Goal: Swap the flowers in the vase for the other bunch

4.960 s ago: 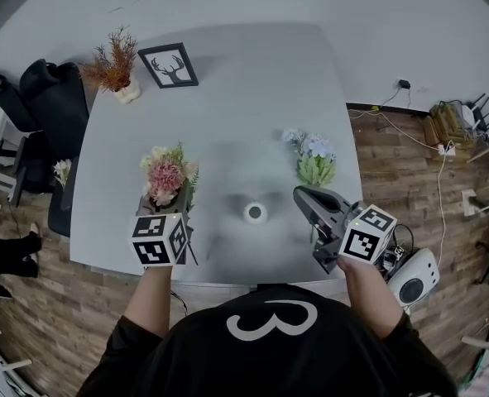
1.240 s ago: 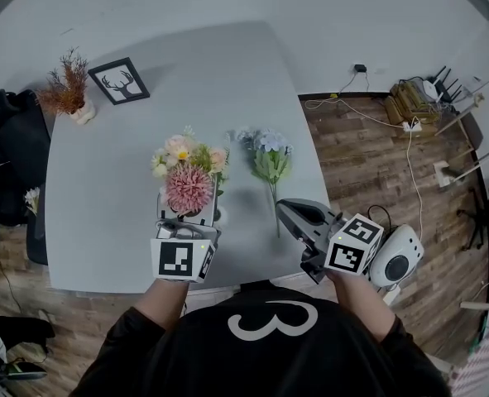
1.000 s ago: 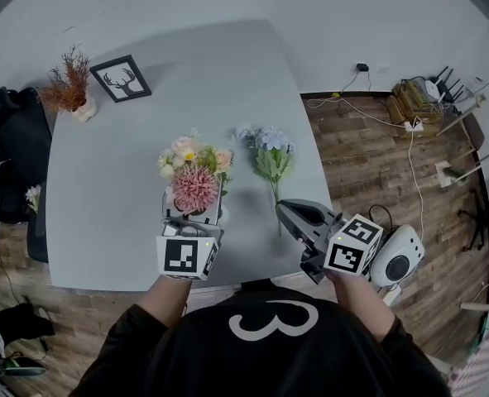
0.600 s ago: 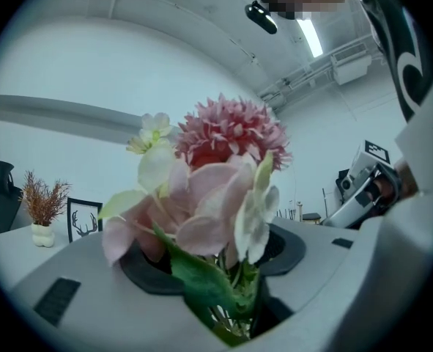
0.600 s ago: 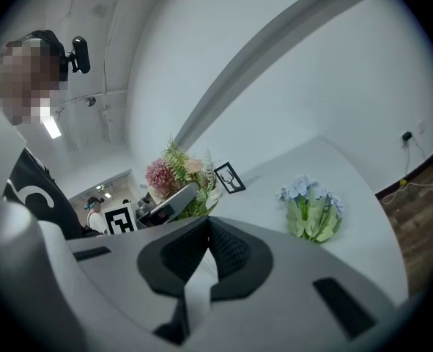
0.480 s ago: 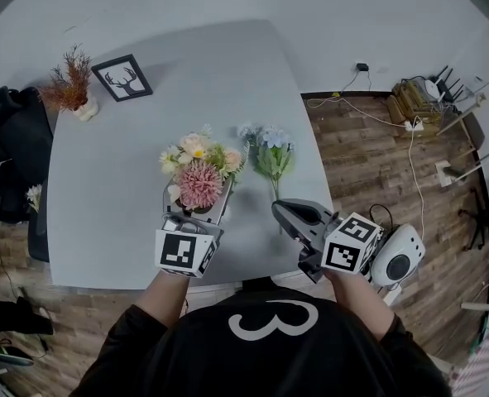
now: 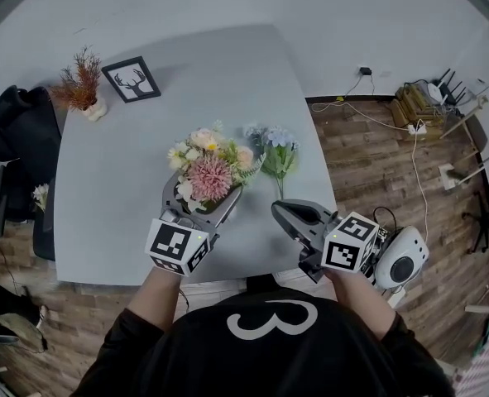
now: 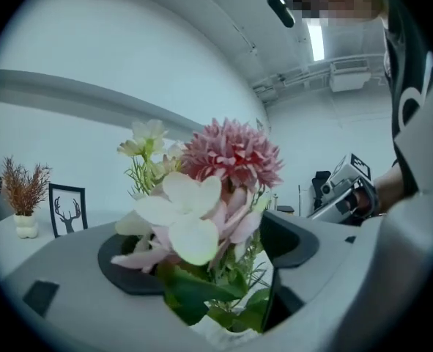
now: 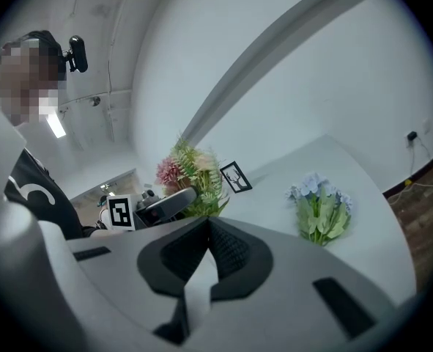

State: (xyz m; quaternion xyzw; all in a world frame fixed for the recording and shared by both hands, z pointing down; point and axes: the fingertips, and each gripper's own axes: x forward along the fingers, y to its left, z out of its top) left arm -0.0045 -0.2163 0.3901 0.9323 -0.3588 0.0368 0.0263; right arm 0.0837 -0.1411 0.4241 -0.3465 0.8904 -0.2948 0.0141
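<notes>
The left gripper (image 7: 204,200) has just been opening its fingers, now apart around the pink bunch (image 7: 209,174), apparently to leave it in the vase (image 8: 216,339). The right gripper (image 7: 281,212) waits with fingers together.

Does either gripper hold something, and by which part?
Nothing is held. The jaws of the left gripper have just been opening, the pink bouquet loose between them; the right gripper is shut, empty.

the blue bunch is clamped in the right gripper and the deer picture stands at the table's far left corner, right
No. The right gripper is shut on nothing; the blue bunch lies on the table beyond it, as the right gripper view shows. The deer picture does stand at the far left corner.
</notes>
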